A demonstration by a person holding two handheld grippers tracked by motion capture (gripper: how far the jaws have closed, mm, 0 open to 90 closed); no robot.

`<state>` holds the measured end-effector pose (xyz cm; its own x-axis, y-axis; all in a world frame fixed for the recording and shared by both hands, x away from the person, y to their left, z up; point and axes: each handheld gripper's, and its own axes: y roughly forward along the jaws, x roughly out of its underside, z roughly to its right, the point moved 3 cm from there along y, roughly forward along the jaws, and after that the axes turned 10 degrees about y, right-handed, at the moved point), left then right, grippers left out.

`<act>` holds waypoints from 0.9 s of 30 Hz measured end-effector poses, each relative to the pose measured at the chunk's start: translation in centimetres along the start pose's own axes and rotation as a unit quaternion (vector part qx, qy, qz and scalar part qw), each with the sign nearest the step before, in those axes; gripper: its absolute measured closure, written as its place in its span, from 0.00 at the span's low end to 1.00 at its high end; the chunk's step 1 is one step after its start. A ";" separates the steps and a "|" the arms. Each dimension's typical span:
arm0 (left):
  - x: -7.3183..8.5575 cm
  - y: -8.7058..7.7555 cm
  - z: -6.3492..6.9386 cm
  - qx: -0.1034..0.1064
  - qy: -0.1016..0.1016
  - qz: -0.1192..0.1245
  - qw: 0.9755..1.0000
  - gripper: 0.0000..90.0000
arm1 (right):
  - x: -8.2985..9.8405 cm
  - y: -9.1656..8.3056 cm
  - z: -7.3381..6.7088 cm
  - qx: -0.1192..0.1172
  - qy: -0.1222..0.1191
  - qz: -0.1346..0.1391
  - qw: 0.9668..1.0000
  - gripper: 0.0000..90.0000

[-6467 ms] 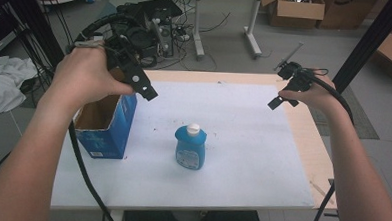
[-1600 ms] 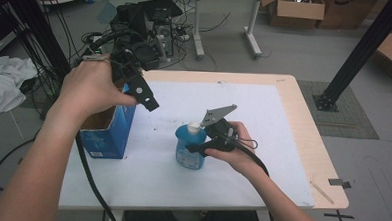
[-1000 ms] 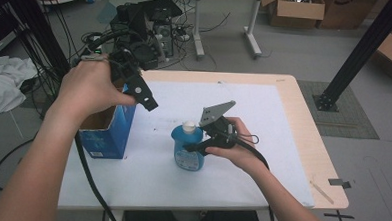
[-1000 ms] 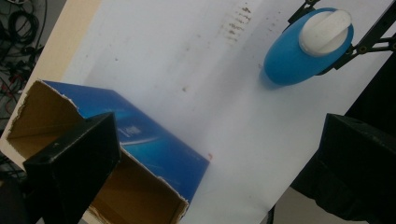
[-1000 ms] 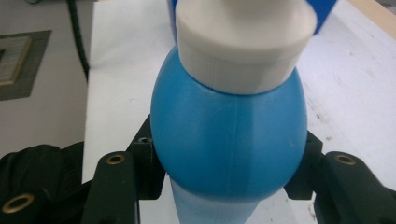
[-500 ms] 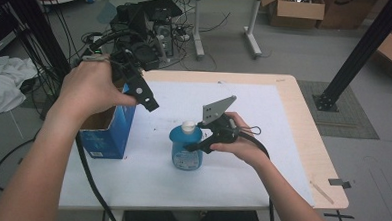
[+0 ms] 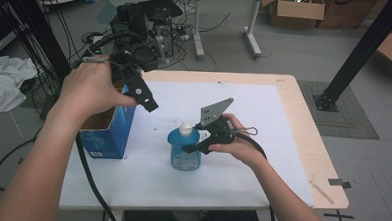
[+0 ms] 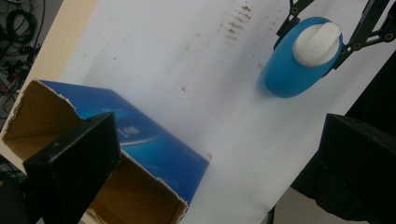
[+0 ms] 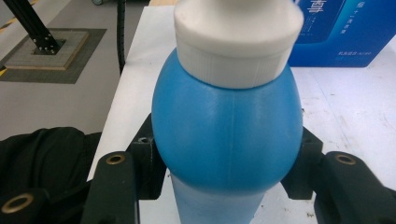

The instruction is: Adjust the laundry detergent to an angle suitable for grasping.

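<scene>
Blue bottle [image 7: 184, 151] upright, pinched between right claw [image 7: 191, 148] jaws, left claw [image 7: 151, 106] spread above box [image 7: 105, 131].

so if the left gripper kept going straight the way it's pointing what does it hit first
Probably the white table cover. The open left gripper points down at bare sheet between the blue box and the blue bottle, though depth is hard to judge.

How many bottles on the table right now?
1. The blue bottle with a white cap stands mid-table on the white sheet, clamped between the right gripper jaws, right of the open blue box. The box's inside is partly hidden.
</scene>
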<state>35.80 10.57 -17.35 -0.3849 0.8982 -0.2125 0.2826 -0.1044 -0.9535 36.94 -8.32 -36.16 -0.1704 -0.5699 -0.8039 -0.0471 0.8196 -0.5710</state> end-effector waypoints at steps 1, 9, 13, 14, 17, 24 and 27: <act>0.0 0.0 0.0 -0.001 0.001 -0.001 1.000 0.00 | 0.1 -0.2 0.1 -0.003 0.000 -0.001 1.000 0.49; -0.3 0.0 0.1 -0.001 0.002 0.000 1.000 0.00 | 0.3 -0.4 -0.1 0.001 0.002 -0.008 1.000 0.47; -0.4 0.0 0.2 0.000 0.003 -0.002 1.000 0.00 | 0.2 -0.5 -0.1 -0.005 0.013 -0.008 1.000 0.45; -0.4 0.0 0.2 0.000 0.003 -0.002 1.000 0.00 | 0.2 -0.7 -0.2 -0.008 0.019 -0.002 1.000 0.42; -0.5 -0.1 0.3 -0.001 0.004 0.000 1.000 0.00 | 0.2 -0.9 -0.4 -0.010 0.023 -0.009 1.000 0.37; -0.5 -0.2 0.3 -0.002 0.005 0.001 1.000 0.00 | 0.5 -1.6 -0.8 -0.002 0.033 -0.030 0.999 0.25; -0.7 -0.3 0.4 -0.003 0.007 0.002 1.000 0.00 | 0.5 -3.2 -0.7 0.013 0.048 -0.030 0.998 0.21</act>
<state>35.61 9.83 -17.00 -0.3720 0.9032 -0.2142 0.2889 -0.1066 -0.9514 36.31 -11.15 -34.62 -0.2612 -0.6080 -0.7498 -0.0343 0.7821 -0.6222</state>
